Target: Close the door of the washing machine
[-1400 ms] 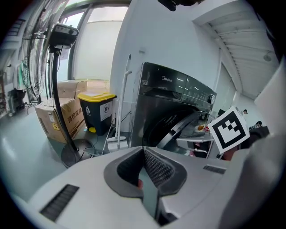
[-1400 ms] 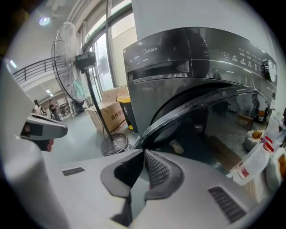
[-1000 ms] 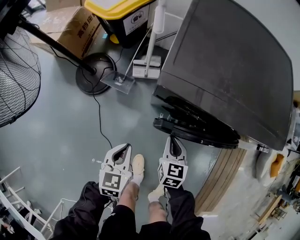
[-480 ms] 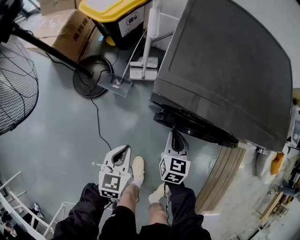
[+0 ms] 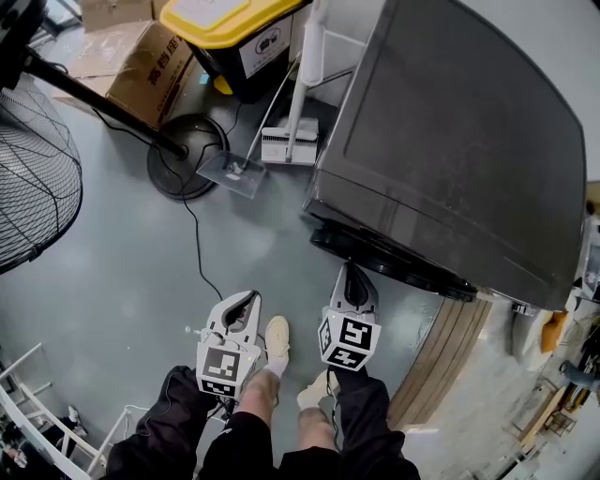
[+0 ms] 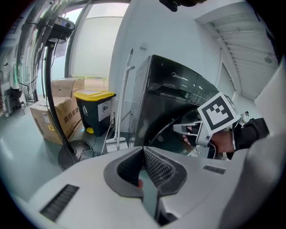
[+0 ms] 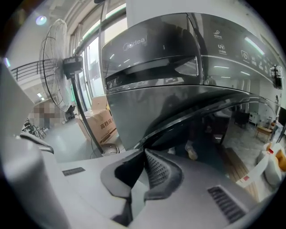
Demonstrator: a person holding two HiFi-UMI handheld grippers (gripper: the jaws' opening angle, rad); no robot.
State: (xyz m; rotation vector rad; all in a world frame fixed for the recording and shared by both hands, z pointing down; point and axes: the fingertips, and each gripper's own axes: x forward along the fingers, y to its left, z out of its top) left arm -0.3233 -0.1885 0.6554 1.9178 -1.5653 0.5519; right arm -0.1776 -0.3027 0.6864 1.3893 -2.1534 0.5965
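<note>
The grey concrete floor [image 5: 122, 272] carries a dark front-loading washing machine [image 5: 459, 131] at the right. A pedestal fan [image 5: 33, 178], a cardboard box [image 5: 141, 61] and a yellow-lidded bin [image 5: 230, 23] stand behind it to the left. The round door [image 5: 394, 258] lies low on the machine's front, swung almost flat against it. A thin gap appears to remain along its rim, and whether the latch has caught cannot be told. The right claw [image 5: 349, 272] has its jaws together on nothing and points down at the door's edge, just beside it. This posture suits pushing with the closed tip rather than gripping, though contact cannot be confirmed. The left claw [image 5: 251, 298] also has its jaws together and empty. It is held clear over the floor, apparently because this step needs one pushing tool only. The fascia reads "Midea" [image 7: 134, 43], and "UV" [image 7: 219, 46] appears on the control panel. The box bears Chinese print, and the bin's label is too small to read.
</note>
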